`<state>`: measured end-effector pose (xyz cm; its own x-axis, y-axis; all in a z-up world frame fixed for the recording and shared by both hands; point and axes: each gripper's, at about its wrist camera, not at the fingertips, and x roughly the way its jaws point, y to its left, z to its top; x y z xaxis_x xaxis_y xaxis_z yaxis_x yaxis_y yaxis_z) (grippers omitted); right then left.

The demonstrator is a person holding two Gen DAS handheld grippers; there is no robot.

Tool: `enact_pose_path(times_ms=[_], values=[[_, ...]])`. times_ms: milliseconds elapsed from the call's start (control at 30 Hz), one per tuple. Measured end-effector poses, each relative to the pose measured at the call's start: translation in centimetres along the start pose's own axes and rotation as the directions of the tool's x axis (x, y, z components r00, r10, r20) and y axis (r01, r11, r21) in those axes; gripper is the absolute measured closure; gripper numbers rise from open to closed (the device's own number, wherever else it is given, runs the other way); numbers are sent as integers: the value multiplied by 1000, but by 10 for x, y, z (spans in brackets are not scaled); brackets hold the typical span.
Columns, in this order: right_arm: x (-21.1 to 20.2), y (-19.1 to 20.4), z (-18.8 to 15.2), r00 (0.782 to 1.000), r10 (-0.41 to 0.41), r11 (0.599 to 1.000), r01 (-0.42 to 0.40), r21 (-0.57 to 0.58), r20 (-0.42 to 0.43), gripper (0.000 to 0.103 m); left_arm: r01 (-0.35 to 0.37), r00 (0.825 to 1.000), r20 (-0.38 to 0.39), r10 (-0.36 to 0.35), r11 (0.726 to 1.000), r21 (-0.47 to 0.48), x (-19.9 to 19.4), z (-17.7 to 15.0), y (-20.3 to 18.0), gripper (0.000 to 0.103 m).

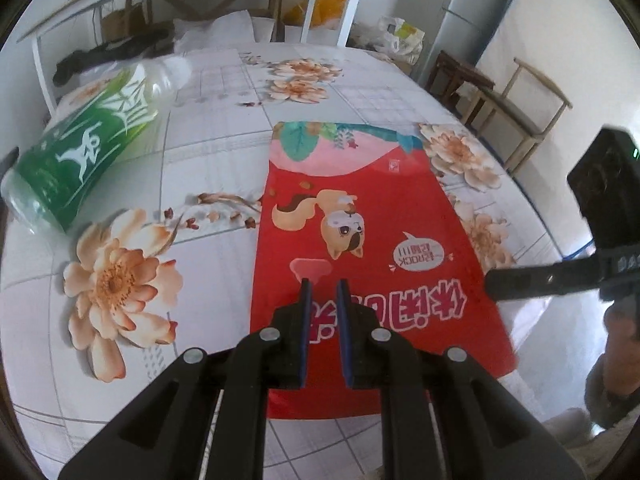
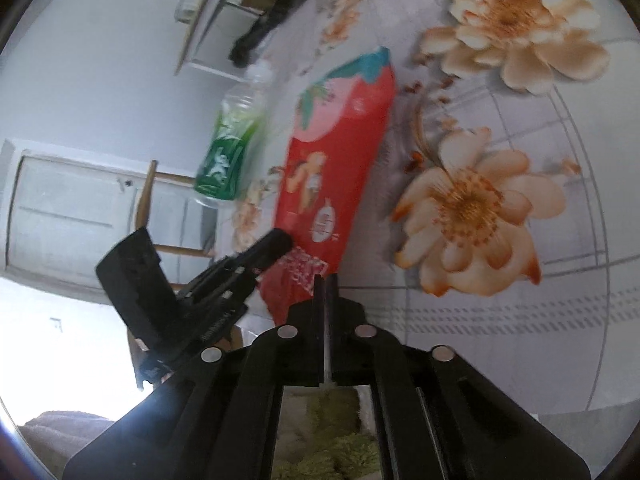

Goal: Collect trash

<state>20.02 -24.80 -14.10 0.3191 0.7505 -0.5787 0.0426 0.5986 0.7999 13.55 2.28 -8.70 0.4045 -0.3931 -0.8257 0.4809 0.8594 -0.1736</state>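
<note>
Floral tablecloth covers the whole work surface, white grid with big peach blossoms. Red snack bag lies flat near the middle of the cloth, cartoon squirrel print, teal-and-pink end pointing away. Green-labelled plastic bottle lies on its side left of the bag, apart from it. Left gripper hangs over the bag's near end, jaws narrow with a slim gap, nothing visibly pinched. Right gripper sits at the bag's near corner, jaws closed together; whether the crumpled edge is caught between them I cannot tell. Wooden chair stands beyond the bag's right side
</note>
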Motion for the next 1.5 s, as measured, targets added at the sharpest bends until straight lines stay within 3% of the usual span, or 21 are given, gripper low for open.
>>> enact_pose_path(times_ms=[67,233,533,833,900,967,1033,1067,1133,1167,1300,1500], values=[[4,3,4,1000,7,1000,-7,-14,5,83,-4,1000,-2,4,1000,-1,0,0,0,91],[15,2,16,1000,-20,1000,20,-14,22,65,21,1000,-5,-21,999,-31,2,2,7,91],[1,-18,28,995,-52,998,49,44,82,63,21,1000,0,-21,1000,-13,0,-2,6,91],[15,-16,43,1000,-11,997,10,72,20,63,24,1000,3,-24,999,-22,-1,-2,6,91],[15,-20,41,1000,19,995,-19,97,-3,62,22,1000,5,-22,1000,-21,-1,-2,6,91],[11,-27,39,995,100,987,-96,130,-21,61,25,1000,6,-25,1000,-19,-1,-2,6,91],[8,-30,38,972,235,960,-230,158,-15,61,27,1000,7,-27,999,-17,-1,-2,6,91],[9,-31,38,950,313,937,-306,171,-15,61,28,1000,8,-28,999,-19,-1,-2,6,91],[12,-32,39,912,410,896,-399,194,-20,62,33,999,8,-32,999,-22,-1,-2,6,91],[15,-32,39,908,419,892,-406,197,-25,62,35,999,8,-35,999,-24,-1,-3,7,91],[25,-26,39,968,248,957,-237,166,-48,66,47,999,8,-46,998,-33,-1,-2,9,91],[36,-13,33,990,123,987,-116,113,-61,81,52,999,9,-52,998,-33,-2,-1,12,91]])
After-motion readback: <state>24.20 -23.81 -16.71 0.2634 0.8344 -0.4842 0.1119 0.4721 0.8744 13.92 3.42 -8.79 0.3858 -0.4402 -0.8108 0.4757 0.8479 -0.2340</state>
